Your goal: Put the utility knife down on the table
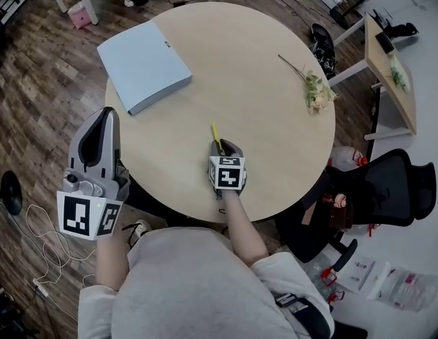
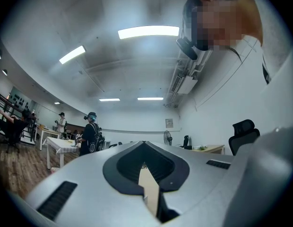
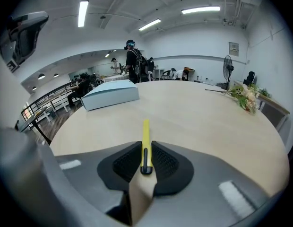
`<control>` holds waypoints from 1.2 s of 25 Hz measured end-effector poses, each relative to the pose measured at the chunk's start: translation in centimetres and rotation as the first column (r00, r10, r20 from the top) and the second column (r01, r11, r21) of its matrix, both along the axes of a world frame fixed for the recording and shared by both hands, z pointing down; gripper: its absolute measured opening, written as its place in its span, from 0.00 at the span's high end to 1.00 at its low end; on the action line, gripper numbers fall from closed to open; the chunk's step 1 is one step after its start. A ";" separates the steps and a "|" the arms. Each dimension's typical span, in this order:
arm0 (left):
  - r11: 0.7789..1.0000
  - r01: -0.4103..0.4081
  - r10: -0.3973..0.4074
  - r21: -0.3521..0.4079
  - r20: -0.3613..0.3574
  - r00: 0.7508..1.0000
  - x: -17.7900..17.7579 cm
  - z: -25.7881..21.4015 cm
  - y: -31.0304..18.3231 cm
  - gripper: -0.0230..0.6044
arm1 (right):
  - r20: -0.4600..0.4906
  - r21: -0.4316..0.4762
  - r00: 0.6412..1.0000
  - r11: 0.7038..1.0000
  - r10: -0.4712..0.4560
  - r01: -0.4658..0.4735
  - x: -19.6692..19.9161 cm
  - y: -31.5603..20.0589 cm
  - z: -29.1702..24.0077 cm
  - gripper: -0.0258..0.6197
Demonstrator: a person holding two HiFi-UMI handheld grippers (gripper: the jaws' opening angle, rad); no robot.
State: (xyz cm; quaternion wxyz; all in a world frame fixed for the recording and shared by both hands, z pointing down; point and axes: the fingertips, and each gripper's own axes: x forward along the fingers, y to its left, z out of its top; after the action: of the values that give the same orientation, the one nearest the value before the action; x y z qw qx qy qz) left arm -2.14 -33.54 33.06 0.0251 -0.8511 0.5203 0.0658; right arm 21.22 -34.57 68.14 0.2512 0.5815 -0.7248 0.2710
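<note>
left tool (image 1: 104, 116), lifted, is closed on nothing; right tool (image 1: 220, 148) pinches the utility knife (image 3: 145, 138) low over the desk (image 1: 268, 90). setting it down looks not yet done.

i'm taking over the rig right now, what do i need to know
Right gripper: shut on the utility knife, whose yellow end points forward, low over the round table near the person's edge.
Left gripper: shut, empty, held off the table's left side, pointing up at the ceiling.
Done: the knife is over the table; I cannot tell whether it touches the top.
Left: lower it flat, open the jaws, back away. The blue folder and the flowers lie well clear of the drop spot.
</note>
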 end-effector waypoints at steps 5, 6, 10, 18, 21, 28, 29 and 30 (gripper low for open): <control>1.000 -0.001 0.001 -0.010 0.000 1.000 -0.1 0.4 -0.4 0.95 | -0.017 -0.035 1.000 0.999 -0.002 0.002 0.0 0.0 0.9 0.85; 1.000 -0.001 0.001 -0.012 0.000 1.000 -0.1 0.5 -0.4 0.95 | -0.022 -0.041 1.000 0.999 -0.004 0.003 0.0 0.0 1.1 0.85; 1.000 -0.003 0.003 -0.017 0.001 1.000 0.0 0.6 -0.4 0.95 | -0.033 -0.062 0.999 0.998 -0.015 0.013 -0.1 0.1 1.6 0.85; 1.000 0.004 -0.004 -0.020 0.002 1.000 0.1 0.7 0.0 0.95 | -0.042 -0.077 0.999 0.997 -0.027 0.024 -0.1 0.0 1.8 0.84; 1.000 0.006 -0.006 -0.018 0.004 1.000 0.2 0.7 0.3 0.95 | -0.041 -0.076 0.999 0.997 -0.031 0.028 0.0 0.0 1.7 0.84; 1.000 0.009 -0.008 -0.005 0.011 1.000 0.3 0.5 1.3 0.95 | -0.014 -0.019 0.999 0.999 -0.032 0.032 -0.1 -0.2 0.4 0.82; 1.000 0.006 -0.006 -0.002 0.011 1.000 0.3 0.5 1.4 0.95 | -0.016 -0.005 0.999 1.000 -0.029 0.028 -0.1 -0.2 0.0 0.83; 1.000 0.003 -0.003 0.001 0.011 1.000 0.2 0.4 1.5 0.95 | -0.017 0.009 1.000 1.000 -0.024 0.024 -0.1 -0.1 -0.5 0.87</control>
State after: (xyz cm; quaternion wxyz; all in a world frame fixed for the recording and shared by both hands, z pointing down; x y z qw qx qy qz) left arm -1.91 -32.01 33.45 0.0283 -0.8506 0.5214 0.0614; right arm 21.09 -34.71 67.69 0.2580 0.5763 -0.7307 0.2596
